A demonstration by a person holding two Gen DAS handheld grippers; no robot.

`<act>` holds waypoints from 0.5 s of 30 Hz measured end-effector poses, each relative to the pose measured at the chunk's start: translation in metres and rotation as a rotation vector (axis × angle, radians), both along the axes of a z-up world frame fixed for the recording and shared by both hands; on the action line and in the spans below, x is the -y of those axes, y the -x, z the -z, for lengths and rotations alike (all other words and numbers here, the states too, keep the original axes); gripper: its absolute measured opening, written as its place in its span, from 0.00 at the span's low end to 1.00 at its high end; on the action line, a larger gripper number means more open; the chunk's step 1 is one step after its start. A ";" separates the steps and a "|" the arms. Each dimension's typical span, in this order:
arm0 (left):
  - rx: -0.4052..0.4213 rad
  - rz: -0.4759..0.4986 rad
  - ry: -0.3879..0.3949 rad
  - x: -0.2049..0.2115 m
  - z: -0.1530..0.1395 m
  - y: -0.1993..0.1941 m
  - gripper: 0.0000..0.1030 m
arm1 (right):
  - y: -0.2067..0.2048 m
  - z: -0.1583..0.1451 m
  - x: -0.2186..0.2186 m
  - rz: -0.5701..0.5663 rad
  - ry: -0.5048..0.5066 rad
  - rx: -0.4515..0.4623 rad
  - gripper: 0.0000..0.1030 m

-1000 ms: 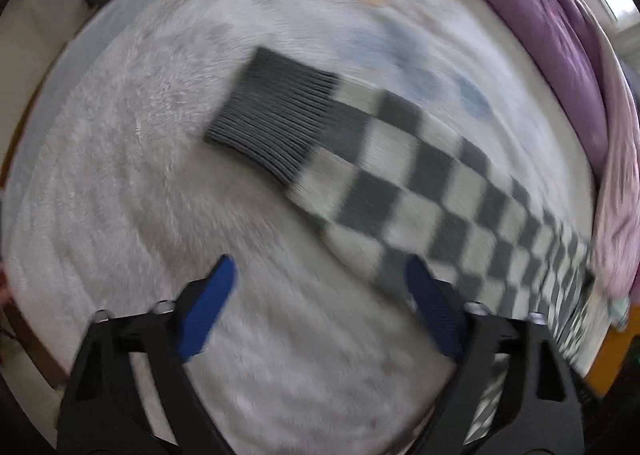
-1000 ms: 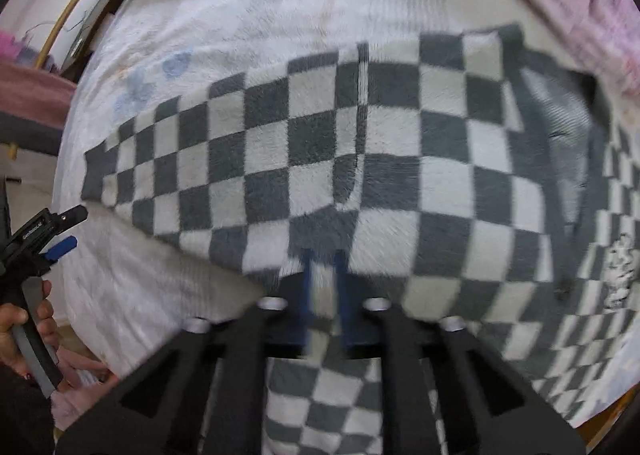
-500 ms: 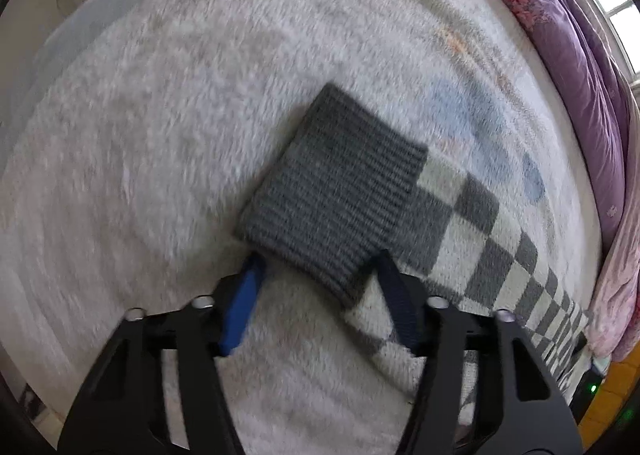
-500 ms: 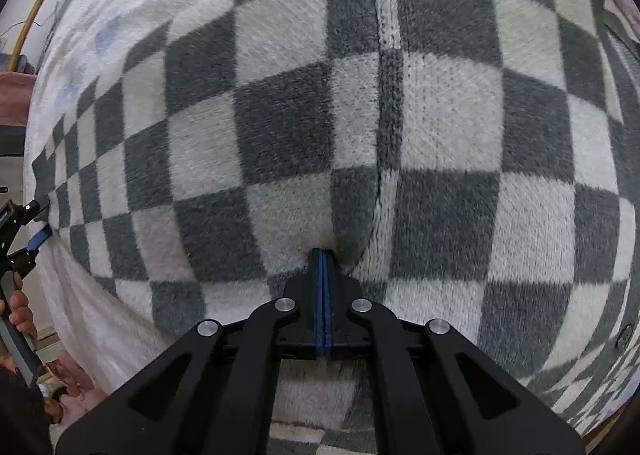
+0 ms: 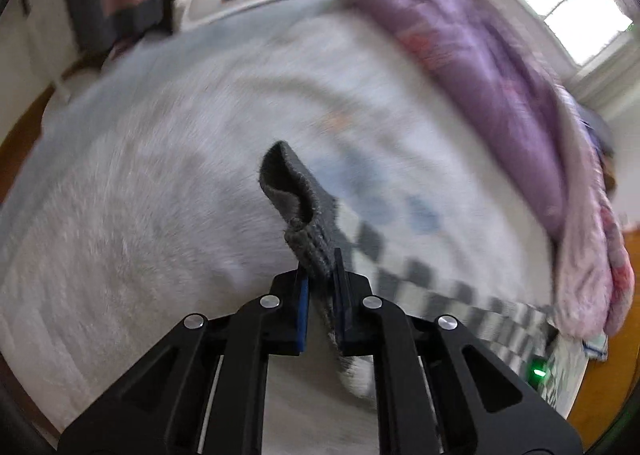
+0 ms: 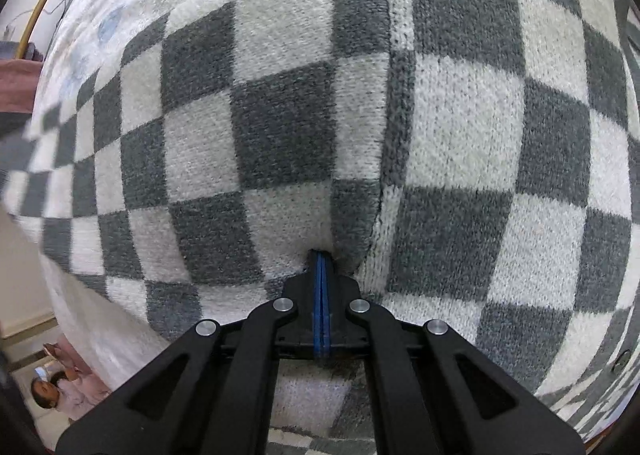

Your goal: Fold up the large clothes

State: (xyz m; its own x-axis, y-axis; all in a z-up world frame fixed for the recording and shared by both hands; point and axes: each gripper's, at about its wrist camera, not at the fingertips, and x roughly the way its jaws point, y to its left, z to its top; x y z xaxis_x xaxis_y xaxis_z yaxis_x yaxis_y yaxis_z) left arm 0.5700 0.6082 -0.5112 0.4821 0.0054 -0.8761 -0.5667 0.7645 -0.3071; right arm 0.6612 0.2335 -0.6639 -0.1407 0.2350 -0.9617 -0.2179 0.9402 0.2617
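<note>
Checkered sweater [image 6: 280, 127], grey and off-white knit, spread on the white fleece bed cover [image 5: 132, 215]. Its ribbed grey cuff [image 5: 308, 231] is lifted off the bed, pinched between the left tongs [image 5: 320, 287]. Right tongs [image 6: 322, 275] closed on a fold of the sweater by the seam. Purple quilt [image 5: 500, 95] bunched along the bed's far edge.

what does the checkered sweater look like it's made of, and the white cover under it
Checkered sweater: looks like soft knit yarn, perhaps wool or acrylic; stitch rows and fuzzy nap show, and its grey cuff is ribbed. White bed cover: seems plush fleece with a shaggy pile, though motion blur leaves it uncertain.
</note>
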 end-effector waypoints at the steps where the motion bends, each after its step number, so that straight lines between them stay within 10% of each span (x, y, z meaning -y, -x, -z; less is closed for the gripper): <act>1: 0.024 0.021 -0.013 0.014 -0.014 -0.005 0.09 | 0.000 -0.001 0.001 -0.003 -0.005 0.004 0.00; 8: 0.165 0.224 -0.109 0.165 -0.111 -0.026 0.09 | 0.014 -0.043 0.047 0.090 -0.235 0.021 0.00; 15: 0.200 0.360 -0.138 0.351 -0.135 -0.047 0.09 | 0.039 -0.103 0.222 0.169 -0.321 0.114 0.02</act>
State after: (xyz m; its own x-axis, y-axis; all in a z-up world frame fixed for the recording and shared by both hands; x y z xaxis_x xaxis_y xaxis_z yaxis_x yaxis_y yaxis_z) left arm 0.6173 0.2572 -0.3766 0.6352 -0.0834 -0.7679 -0.1959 0.9443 -0.2646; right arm 0.6227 0.0120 -0.5610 0.0292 0.5374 -0.8428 -0.1115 0.8396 0.5316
